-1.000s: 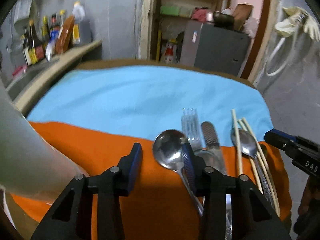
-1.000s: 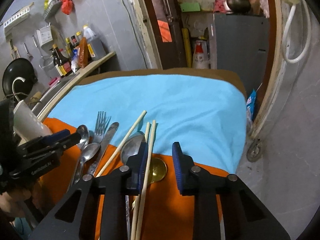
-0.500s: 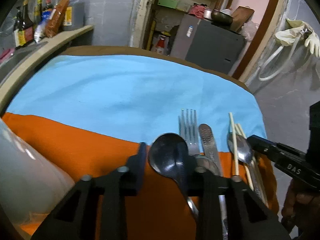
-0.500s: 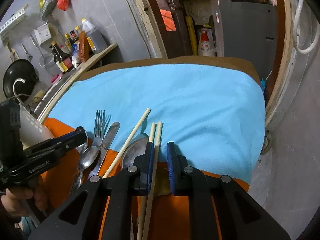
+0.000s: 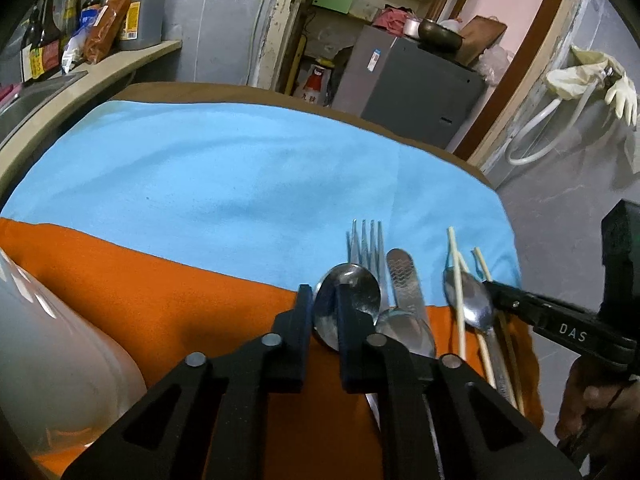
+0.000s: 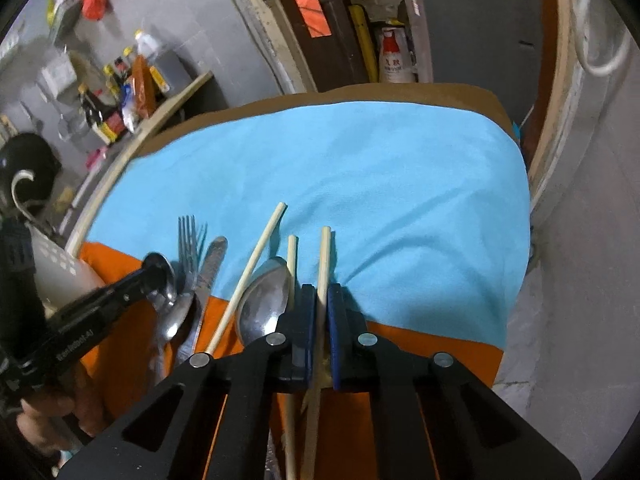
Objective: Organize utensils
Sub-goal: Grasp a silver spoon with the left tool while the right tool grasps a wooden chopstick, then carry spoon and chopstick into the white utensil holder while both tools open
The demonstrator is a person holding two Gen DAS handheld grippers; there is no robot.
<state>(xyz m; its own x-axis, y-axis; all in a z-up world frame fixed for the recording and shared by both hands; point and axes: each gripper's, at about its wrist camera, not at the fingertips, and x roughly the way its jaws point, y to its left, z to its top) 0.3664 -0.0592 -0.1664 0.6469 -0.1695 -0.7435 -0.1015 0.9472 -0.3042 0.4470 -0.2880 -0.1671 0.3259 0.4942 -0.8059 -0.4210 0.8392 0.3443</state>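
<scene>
Utensils lie in a row where the orange cloth meets the blue cloth. My left gripper is shut on a steel spoon, whose bowl sticks out past the fingers. Beside it lie a fork, a knife and a second spoon. My right gripper is shut on a wooden chopstick. Two more chopsticks and a spoon lie just left of it. The left gripper also shows in the right wrist view.
A white perforated holder stands at the left on the orange cloth. Bottles line a counter at the far left. A grey cabinet stands behind the table. The table edge drops off at the right.
Both grippers have closed: the left one on the spoon, the right one on the rightmost chopstick. Both views have shifted slightly forward.
</scene>
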